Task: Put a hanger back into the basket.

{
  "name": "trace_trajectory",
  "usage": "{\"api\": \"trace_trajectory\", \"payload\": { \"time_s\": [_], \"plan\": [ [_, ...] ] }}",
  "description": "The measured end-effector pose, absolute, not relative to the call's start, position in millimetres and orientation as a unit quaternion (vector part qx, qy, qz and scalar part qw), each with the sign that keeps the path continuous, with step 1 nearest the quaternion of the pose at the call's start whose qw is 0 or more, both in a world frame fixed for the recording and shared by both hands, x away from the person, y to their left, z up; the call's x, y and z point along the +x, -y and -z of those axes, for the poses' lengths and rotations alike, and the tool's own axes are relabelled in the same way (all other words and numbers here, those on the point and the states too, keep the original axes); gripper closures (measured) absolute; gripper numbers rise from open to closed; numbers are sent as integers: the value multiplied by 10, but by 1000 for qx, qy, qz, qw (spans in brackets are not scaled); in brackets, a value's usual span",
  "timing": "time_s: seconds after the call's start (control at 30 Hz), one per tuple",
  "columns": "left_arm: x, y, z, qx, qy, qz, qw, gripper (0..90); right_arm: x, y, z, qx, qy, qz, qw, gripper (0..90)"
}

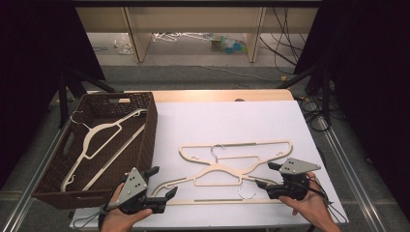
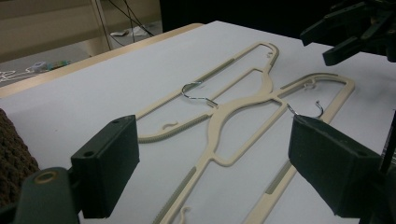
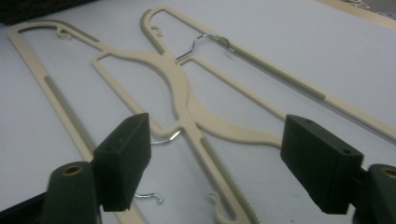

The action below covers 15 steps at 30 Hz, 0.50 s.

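Cream plastic hangers with thin metal hooks, two of them [image 1: 227,166], lie crossed on the white tabletop [image 1: 217,121] in the lower middle of the high view, one overlapping the other. In that view our left gripper [image 1: 162,186] sits at the lower left, held in our left hand [image 1: 121,212], with its black jaws spread wide and pointing toward the left ends of the hangers. Our right gripper [image 1: 265,176] sits at the lower right in our right hand [image 1: 309,205], jaws also spread, facing the hangers' right ends near a metal hook [image 1: 246,193].

In the left gripper view the crossed hangers [image 2: 243,107] stretch away through the gap between the two open jaws, lying on the table ahead of them; neither jaw touches them as far as we can tell. The other gripper shows dark at the upper right of that frame.

In the right gripper view the hangers [image 3: 182,93] again lie between and beyond the parted jaws, and a hook [image 3: 163,137] emerges just beside the left jaw's inner edge.

A dark brown woven basket [image 1: 145,135] stands at the left of the high view, touching the table's left side, with a third cream hanger [image 1: 101,140] lying inside it.
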State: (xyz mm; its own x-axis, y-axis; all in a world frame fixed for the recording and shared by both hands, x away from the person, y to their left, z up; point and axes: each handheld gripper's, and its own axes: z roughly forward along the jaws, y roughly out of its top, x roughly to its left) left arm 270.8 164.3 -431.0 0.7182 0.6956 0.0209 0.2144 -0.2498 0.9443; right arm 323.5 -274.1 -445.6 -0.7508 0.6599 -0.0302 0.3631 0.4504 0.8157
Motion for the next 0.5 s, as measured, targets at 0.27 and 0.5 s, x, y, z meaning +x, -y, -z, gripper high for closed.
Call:
{"api": "trace_trajectory", "payload": {
  "time_s": [0.27, 0.5],
  "plan": [
    [2664, -1632, 4333, 765, -297, -221, 527, 163, 3397, 2655, 4572, 297, -864, -378, 152, 337],
    [2669, -1621, 4345, 768, -290, -218, 528, 163, 3567, 2543, 4710, 291, -885, -342, 119, 412]
  ]
}}
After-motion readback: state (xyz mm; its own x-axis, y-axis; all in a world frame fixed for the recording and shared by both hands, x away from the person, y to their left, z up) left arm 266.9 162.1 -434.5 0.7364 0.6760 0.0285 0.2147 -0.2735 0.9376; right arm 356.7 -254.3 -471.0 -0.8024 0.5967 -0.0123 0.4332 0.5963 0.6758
